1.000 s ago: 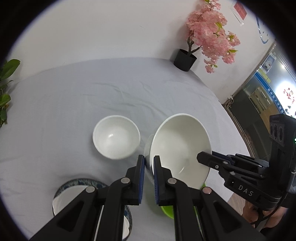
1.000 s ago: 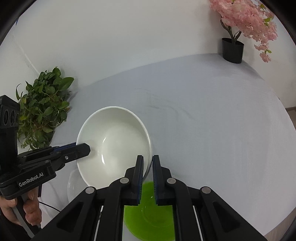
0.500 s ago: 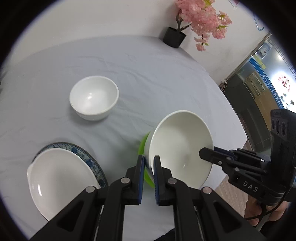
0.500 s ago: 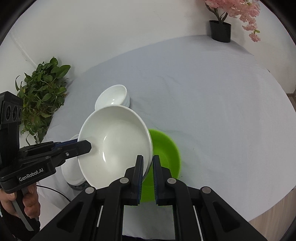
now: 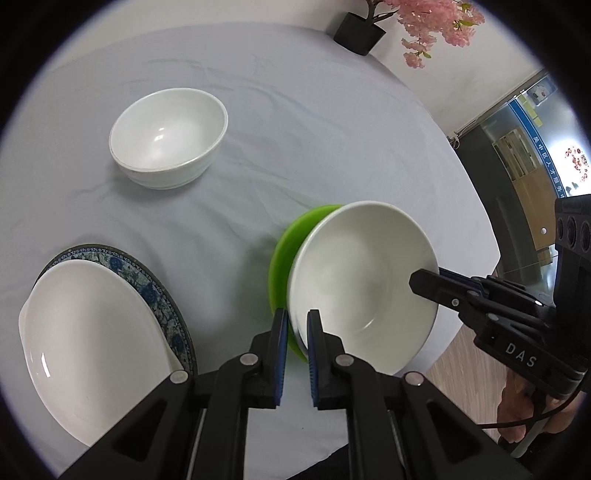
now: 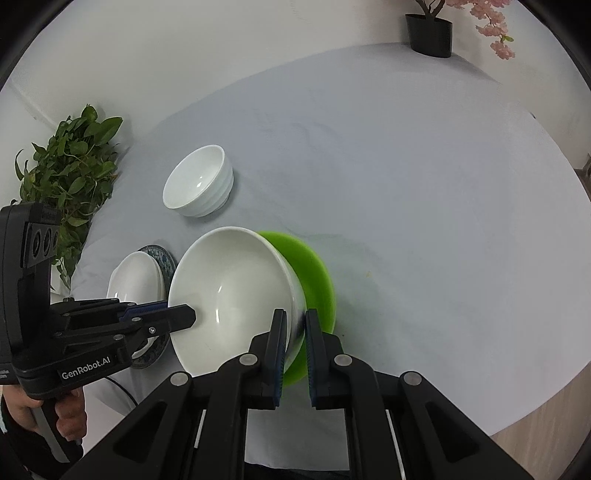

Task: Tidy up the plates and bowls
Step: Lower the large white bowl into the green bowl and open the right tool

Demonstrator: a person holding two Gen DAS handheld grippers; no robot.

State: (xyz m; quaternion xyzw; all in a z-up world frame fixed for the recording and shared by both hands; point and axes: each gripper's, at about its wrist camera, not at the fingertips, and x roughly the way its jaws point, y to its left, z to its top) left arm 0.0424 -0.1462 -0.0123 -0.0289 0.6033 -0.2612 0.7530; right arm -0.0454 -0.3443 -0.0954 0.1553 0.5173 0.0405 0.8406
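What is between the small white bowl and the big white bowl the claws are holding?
Only bare grey tablecloth lies between the small white bowl and the big white bowl. Both wrist views show it.

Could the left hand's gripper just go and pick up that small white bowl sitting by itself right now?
Probably not yet. The left gripper is shut on the rim of the large white bowl, which the right gripper also clamps. The path across the tablecloth to the small white bowl looks free.

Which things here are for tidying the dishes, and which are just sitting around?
For the job: big white bowl, gripped by left gripper and right gripper; green bowl; small white bowl; white plate; blue patterned plate.

Just around: pink flower pot, leafy plant.
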